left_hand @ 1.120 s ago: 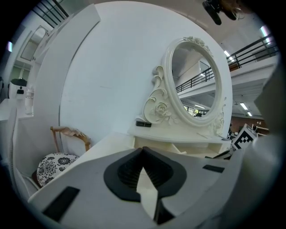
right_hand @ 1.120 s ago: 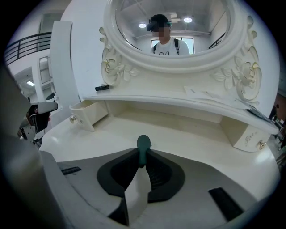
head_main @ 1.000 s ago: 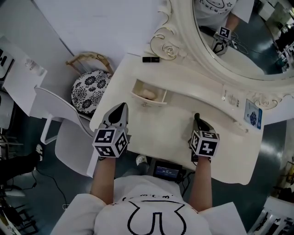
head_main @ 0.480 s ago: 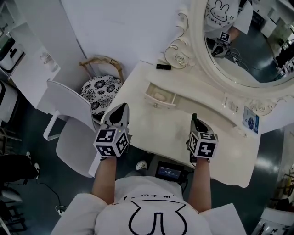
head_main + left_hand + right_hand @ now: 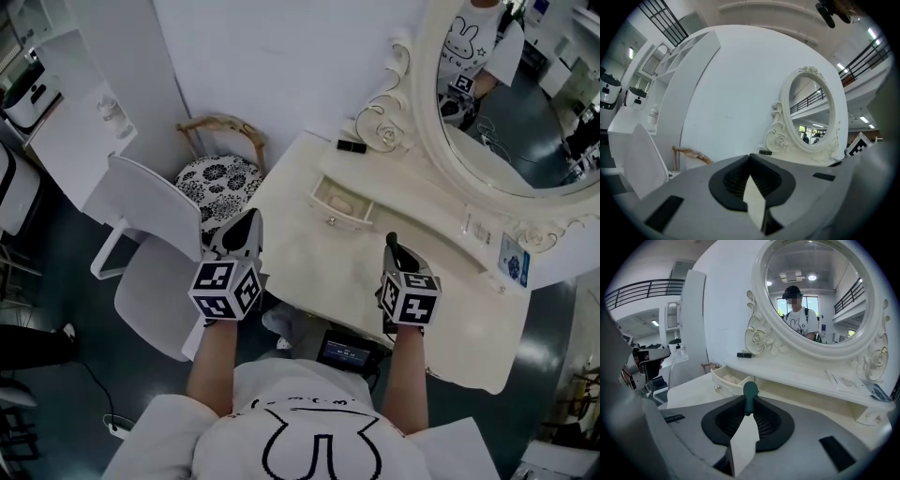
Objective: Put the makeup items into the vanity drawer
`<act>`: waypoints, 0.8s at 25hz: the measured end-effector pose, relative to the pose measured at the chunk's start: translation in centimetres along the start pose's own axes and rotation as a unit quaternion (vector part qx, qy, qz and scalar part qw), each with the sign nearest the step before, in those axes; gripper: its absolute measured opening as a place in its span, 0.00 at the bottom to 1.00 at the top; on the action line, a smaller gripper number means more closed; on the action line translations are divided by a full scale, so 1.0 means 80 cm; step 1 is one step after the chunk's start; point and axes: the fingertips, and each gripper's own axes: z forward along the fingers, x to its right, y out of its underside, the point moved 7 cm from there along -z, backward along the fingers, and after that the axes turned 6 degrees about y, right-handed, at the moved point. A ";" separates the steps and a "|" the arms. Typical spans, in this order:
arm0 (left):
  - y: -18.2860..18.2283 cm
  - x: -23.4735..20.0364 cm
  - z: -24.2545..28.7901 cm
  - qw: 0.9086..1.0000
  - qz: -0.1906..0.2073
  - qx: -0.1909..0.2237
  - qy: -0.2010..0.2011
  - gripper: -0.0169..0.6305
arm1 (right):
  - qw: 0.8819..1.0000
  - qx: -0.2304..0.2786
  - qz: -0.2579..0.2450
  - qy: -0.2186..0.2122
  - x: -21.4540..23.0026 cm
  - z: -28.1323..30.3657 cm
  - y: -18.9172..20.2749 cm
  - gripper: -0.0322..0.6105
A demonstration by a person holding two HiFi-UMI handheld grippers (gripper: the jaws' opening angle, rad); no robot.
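In the last second the open drawer (image 5: pixel 334 217) has drawn nearer your right tongs (image 5: pixel 391 240), now at their 10 o'clock, so with those pinched on the dark teal makeup item (image 5: pixel 750 397) and your left tongs (image 5: pixel 247 217) shut empty, you look ready to drop it in.

Cream carved vanity table (image 5: pixel 319 267). Black-and-white floral round cushion (image 5: pixel 218 183), upper left. Dark green slim makeup stick (image 5: pixel 750 397), centre. Small black tube (image 5: pixel 352 146).
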 end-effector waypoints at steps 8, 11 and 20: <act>-0.008 -0.026 0.032 1.000 0.000 -0.013 0.008 0.05 | 1.000 0.007 0.006 -0.025 -0.028 0.040 -0.026 0.16; -0.013 -0.041 0.049 1.000 0.000 -0.021 0.013 0.05 | 0.999 0.007 0.003 -0.035 -0.043 0.058 -0.035 0.16; -0.020 -0.082 0.099 0.999 0.001 -0.033 0.032 0.05 | 0.999 -0.022 -0.006 -0.037 -0.064 0.113 -0.049 0.17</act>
